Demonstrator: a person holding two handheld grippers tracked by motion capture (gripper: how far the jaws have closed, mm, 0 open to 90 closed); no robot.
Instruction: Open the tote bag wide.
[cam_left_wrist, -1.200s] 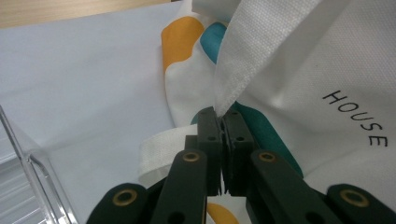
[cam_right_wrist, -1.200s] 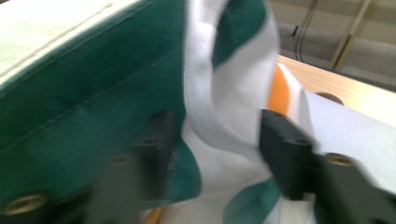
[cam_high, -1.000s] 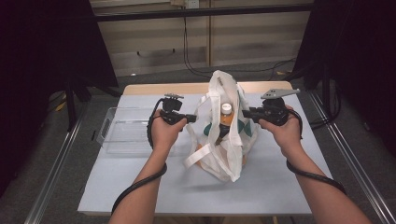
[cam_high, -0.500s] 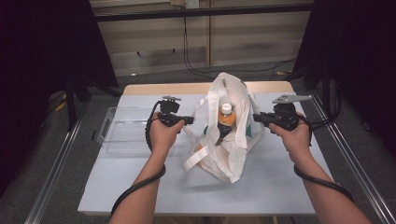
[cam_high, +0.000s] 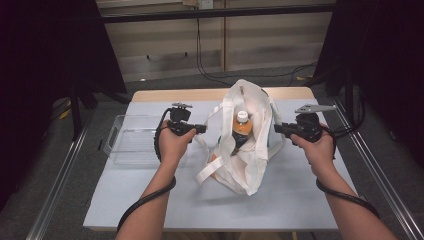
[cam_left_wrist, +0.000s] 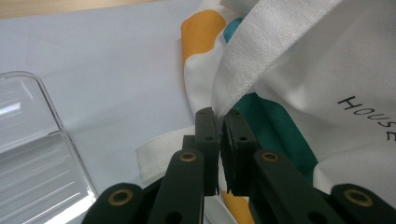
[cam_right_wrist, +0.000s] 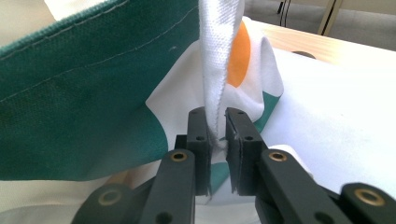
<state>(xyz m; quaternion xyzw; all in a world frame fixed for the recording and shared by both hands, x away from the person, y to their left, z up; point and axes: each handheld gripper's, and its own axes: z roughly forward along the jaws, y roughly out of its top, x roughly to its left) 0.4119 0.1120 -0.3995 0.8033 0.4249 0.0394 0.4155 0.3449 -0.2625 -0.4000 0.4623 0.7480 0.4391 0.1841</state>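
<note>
high view: both claws (cam_high: 202, 129) (cam_high: 276, 128) clamped on bag (cam_high: 250, 160) straps; right hand (cam_high: 312, 145) lower, further out.

Looks like a lab/recording setup, not a home. Grey-topped table (cam_high: 150, 200) w/ bare wood edge at 12 o'clock, metal rails (cam_high: 55, 185) on the floor at 9 and 3, black curtains (cam_high: 45, 60) both sides, black crossbar (cam_high: 215, 12) overhead, cables (cam_high: 200, 55) hanging down the plain panel wall at 12.
</note>
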